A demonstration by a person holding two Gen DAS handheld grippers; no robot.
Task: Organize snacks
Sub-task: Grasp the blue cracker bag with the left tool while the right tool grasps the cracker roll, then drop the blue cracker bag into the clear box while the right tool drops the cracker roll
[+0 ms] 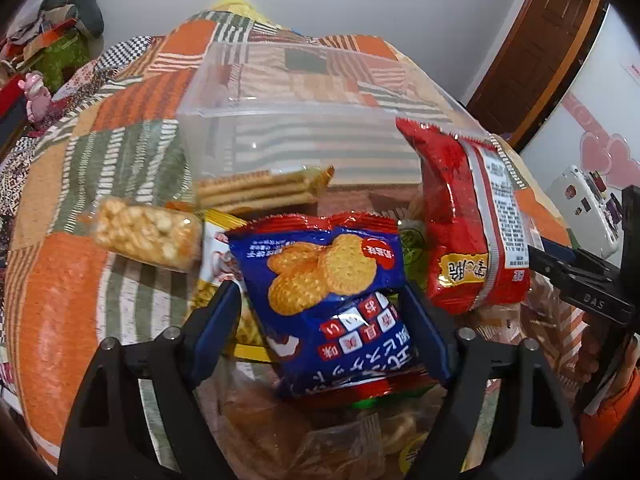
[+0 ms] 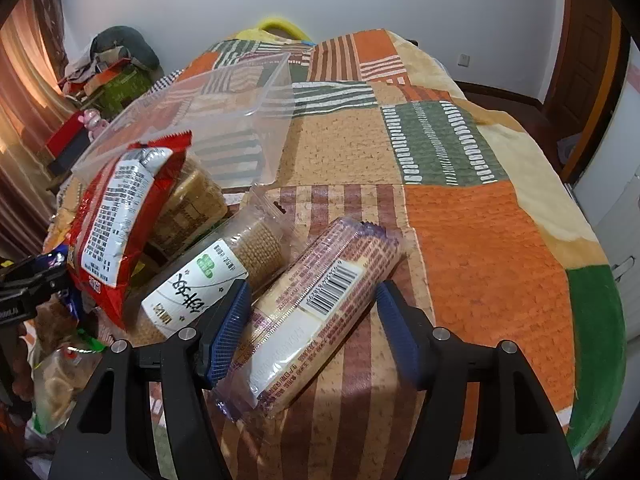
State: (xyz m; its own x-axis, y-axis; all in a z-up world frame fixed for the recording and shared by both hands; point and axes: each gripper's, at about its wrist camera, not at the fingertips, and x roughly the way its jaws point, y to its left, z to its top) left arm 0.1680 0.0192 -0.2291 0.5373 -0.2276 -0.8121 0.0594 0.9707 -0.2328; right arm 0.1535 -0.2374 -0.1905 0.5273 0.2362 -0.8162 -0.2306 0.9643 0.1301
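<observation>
Left wrist view: my left tongs (image 1: 324,328) straddle a blue biscuit pack (image 1: 332,300); both pads seem to touch its sides, so I read them as gripping it. Just beyond sits a clear bin (image 1: 304,108) on the patchwork bed (image 1: 60,280). I cannot tell if anything lies inside; a cracker sleeve (image 1: 260,190) rests at its near wall. A puffed-rice bar (image 1: 146,238) lies left, a red bag (image 1: 464,216) stands right.

Right wrist view: my right tongs (image 2: 314,326) are spread around a purple wafer pack (image 2: 316,312) lying on the bed (image 2: 480,260); the left pad touches it, the right stands apart. The bin (image 2: 224,120) is further back, left. A white-label cracker roll (image 2: 216,280) lies beside the wafer pack, the red bag (image 2: 116,232) beyond it.
</observation>
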